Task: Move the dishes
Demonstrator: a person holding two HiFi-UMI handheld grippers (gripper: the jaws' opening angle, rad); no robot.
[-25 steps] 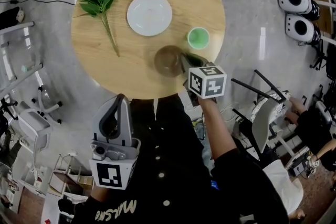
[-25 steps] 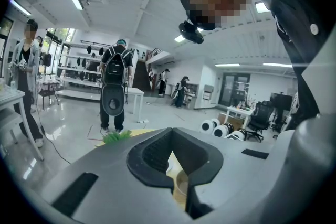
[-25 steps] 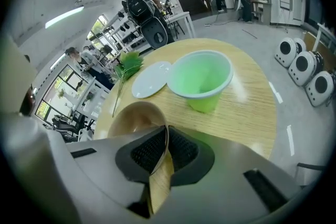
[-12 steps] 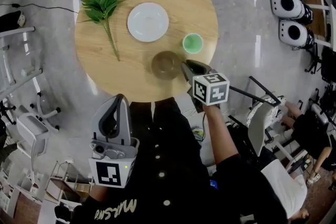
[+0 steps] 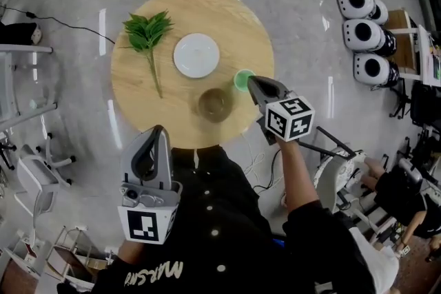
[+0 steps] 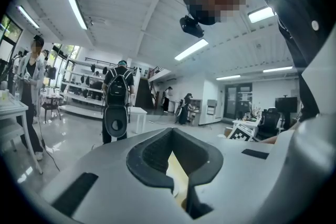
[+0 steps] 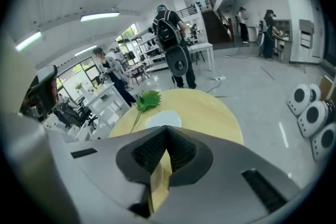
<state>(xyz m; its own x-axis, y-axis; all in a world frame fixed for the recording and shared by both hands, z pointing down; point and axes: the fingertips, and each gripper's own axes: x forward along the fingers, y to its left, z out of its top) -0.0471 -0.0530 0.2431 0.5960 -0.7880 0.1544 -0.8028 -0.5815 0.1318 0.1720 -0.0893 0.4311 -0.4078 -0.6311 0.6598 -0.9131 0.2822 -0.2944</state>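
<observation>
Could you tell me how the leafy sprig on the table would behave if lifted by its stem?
The leafy sprig is probably light: a thin stem and a few leaves. Held by the bare stem end, it would likely droop, since the leaves bunch at the other end. Lying flat on the table, it may slide when nudged.

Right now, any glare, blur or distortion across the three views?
Head view: wide-angle bending, white glare streaks on the glossy floor beside the table. Left gripper view: heavy fisheye, dark corners, ceiling lights blown out. Right gripper view: same fisheye vignette, table mildly soft.
</observation>
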